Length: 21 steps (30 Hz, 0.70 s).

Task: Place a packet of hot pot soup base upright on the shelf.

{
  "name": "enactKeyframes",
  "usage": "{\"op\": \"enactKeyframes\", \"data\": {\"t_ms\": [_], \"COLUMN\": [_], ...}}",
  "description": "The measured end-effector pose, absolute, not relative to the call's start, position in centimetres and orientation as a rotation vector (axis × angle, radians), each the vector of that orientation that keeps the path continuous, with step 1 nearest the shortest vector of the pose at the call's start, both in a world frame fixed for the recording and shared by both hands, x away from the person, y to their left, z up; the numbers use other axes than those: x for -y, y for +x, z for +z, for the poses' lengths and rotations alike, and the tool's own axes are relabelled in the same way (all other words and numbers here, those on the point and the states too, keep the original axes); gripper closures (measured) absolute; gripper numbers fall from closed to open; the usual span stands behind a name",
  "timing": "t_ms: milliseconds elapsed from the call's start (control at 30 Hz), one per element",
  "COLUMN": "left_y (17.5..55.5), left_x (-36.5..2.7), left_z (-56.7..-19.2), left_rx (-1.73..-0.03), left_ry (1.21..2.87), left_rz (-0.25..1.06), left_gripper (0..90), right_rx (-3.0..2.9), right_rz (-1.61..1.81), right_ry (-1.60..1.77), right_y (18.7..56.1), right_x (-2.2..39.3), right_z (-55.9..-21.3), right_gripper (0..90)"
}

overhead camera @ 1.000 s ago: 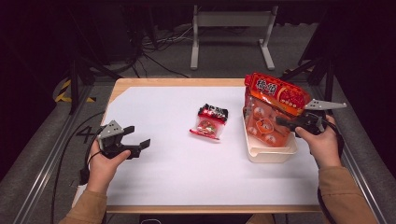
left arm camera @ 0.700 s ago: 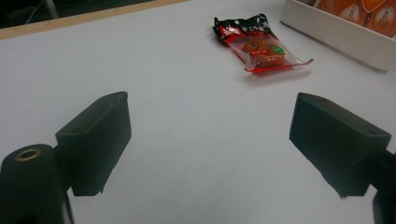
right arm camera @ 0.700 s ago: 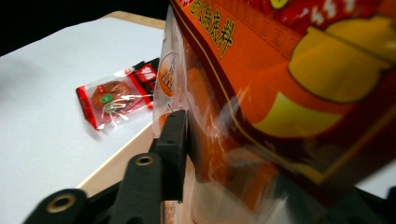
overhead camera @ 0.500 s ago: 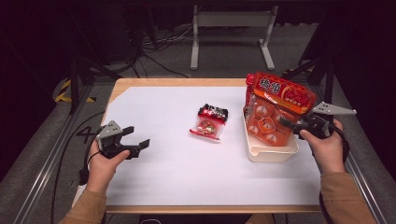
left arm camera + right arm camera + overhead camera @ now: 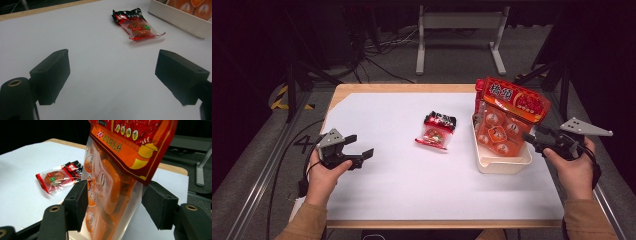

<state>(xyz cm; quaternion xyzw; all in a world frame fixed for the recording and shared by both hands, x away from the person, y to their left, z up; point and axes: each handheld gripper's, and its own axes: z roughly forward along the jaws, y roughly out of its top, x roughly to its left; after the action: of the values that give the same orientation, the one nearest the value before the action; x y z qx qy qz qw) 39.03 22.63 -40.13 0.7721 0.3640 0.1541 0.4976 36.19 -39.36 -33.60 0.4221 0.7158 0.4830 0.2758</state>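
Orange-red snack bag (image 5: 508, 116), upright in tray (image 5: 502, 164)

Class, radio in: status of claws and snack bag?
Right claw just opened, bag between jaws. Bag standing in tray. Left claw open, empty. Nothing blocking.

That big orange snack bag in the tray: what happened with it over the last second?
The right gripper let go of the orange snack bag: its jaws have just been opening and it drew back to the right. The bag now leans in the white tray. The left gripper and the small packet stayed put.
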Motion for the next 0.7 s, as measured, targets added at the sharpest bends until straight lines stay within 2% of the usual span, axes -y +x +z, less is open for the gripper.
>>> {"op": "enactKeyframes", "data": {"t_ms": [300,700], "left_y": [39.1,39.3], "left_x": [-22.6,-22.5], "left_z": [-40.1,-40.2], "left_rx": [-0.886,-0.877], "left_ry": [1.866,1.896], "left_rz": [0.371,0.370], "left_gripper": [13.5,13.4], "right_rx": [-1.885,-1.989], "right_rz": [1.300,1.477], "right_ry": [1.126,0.955], "right_y": [33.7,31.6], "right_x": [39.5,34.7], "right_z": [-32.4,-32.8], "right_gripper": [38.4,37.1]}}
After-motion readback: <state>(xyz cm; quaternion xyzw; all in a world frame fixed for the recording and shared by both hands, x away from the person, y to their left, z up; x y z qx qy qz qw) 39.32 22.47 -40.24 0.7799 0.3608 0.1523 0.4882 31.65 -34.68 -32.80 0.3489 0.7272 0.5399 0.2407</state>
